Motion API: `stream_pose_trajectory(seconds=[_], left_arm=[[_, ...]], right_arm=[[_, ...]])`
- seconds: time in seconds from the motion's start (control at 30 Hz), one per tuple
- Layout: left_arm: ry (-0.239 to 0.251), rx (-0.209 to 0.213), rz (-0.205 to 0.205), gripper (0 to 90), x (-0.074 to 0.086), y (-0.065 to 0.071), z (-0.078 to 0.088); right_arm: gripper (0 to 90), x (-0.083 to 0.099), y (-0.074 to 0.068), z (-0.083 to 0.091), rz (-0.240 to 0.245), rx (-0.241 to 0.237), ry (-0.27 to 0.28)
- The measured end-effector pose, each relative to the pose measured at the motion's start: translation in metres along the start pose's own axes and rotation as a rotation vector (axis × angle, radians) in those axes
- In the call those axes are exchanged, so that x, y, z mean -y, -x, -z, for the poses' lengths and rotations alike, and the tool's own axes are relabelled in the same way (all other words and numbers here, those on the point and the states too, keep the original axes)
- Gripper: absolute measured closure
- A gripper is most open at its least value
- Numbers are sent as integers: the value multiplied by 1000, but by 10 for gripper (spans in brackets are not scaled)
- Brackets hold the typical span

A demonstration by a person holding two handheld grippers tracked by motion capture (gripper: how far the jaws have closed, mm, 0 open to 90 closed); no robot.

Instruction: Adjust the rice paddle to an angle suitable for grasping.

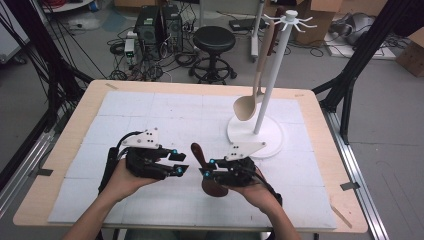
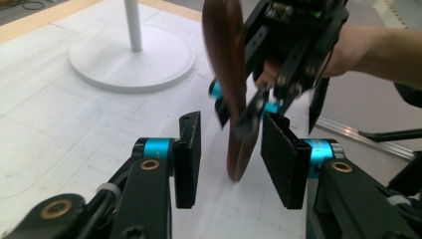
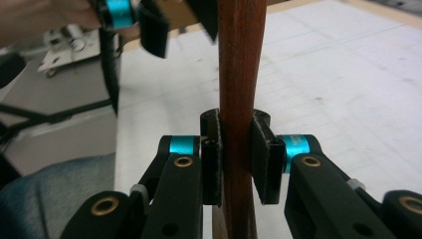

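A dark brown wooden spoon (image 1: 202, 167) stands nearly upright above the white mat, near the table's front middle. My right gripper (image 1: 206, 168) is shut on its handle; in the right gripper view both pads press the spoon (image 3: 241, 59) where the right gripper (image 3: 236, 130) closes. My left gripper (image 1: 179, 162) is just left of it and open. In the left gripper view the spoon's lower end (image 2: 239, 149) hangs between the left gripper's (image 2: 231, 124) jaws, with a gap on each side. A pale wooden spoon (image 1: 247, 106) hangs on a white rack (image 1: 272, 75).
The rack's round white base (image 1: 272, 140) sits just behind my right hand, and its base (image 2: 132, 55) lies to the far left in the left gripper view. A black stool (image 1: 214, 40) and computer cases (image 1: 159, 25) stand on the floor behind the table.
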State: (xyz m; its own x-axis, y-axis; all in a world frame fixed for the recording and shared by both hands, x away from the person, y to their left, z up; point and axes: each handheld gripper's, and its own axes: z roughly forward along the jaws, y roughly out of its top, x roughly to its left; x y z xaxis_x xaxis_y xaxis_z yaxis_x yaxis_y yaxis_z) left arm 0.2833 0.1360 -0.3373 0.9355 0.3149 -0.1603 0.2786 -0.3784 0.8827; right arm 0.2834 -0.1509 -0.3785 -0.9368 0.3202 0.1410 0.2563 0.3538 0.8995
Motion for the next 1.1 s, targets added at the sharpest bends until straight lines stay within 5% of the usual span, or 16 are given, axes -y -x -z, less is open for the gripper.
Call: stream_pose_trajectory(seconds=[0.43, 0.67, 1.1], left_arm=[[-8, -76, -12, 489, 21, 0, 10], [13, -111, 16, 450, 34, -4, 18], [10, -145, 24, 386, 48, -12, 24]], right_arm=[[779, 0, 13, 33, -50, 66, 66], [780, -3, 20, 48, -53, 91, 92], [780, -8, 33, 70, -65, 140, 110]])
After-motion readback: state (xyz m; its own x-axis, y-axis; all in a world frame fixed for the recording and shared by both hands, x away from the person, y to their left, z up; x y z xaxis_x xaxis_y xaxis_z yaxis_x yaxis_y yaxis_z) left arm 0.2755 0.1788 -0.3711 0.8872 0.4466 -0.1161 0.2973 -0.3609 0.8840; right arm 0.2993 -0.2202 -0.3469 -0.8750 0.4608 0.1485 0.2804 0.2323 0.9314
